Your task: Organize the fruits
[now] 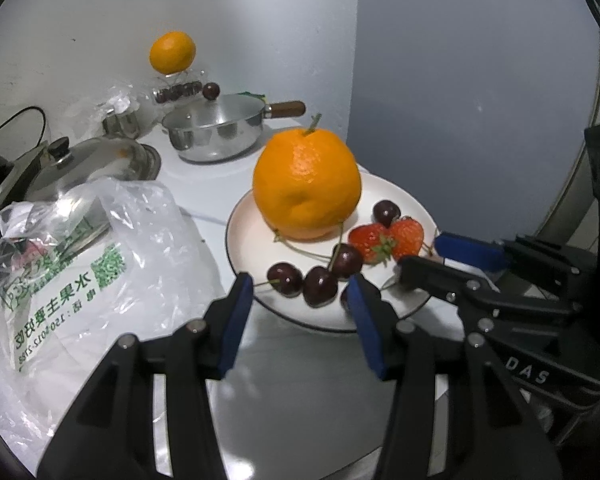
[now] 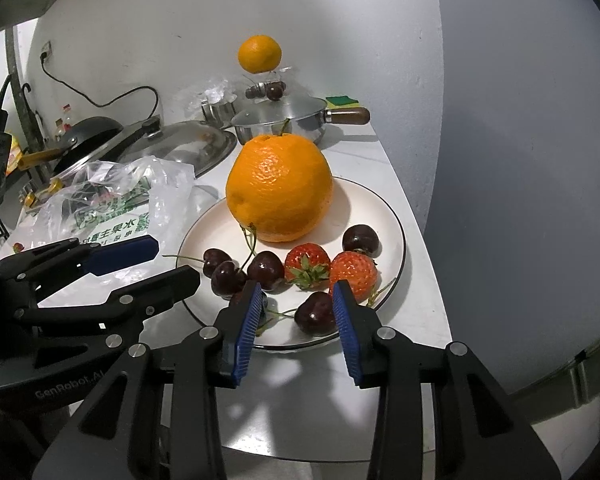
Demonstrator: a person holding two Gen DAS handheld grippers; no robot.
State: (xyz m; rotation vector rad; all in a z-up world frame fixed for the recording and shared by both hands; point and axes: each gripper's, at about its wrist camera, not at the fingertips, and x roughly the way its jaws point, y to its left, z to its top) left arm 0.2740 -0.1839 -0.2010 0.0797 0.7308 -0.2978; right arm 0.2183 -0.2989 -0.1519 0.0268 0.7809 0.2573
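A white plate [image 1: 248,236] [image 2: 384,216] on the counter holds a big orange [image 1: 306,184] [image 2: 280,188], two strawberries [image 1: 408,234] [image 2: 354,272] and several dark cherries [image 1: 320,290] [image 2: 266,266]. My left gripper [image 1: 300,280] [image 2: 176,260] is open at the plate's near left rim, two cherries lying just beyond its tips with gaps on both sides. My right gripper [image 2: 298,286] [image 1: 424,258] is open over the near rim. One cherry [image 2: 316,314] lies between its pads, close to the right pad and clear of the left one.
A printed plastic bag [image 1: 100,260] [image 2: 116,200] lies left of the plate. Behind stand a steel pot with a wooden handle [image 1: 216,128] [image 2: 284,120], a steel lid [image 1: 88,160] and a second orange on a glass stand [image 1: 172,52]. The counter edge [image 2: 428,248] runs right of the plate.
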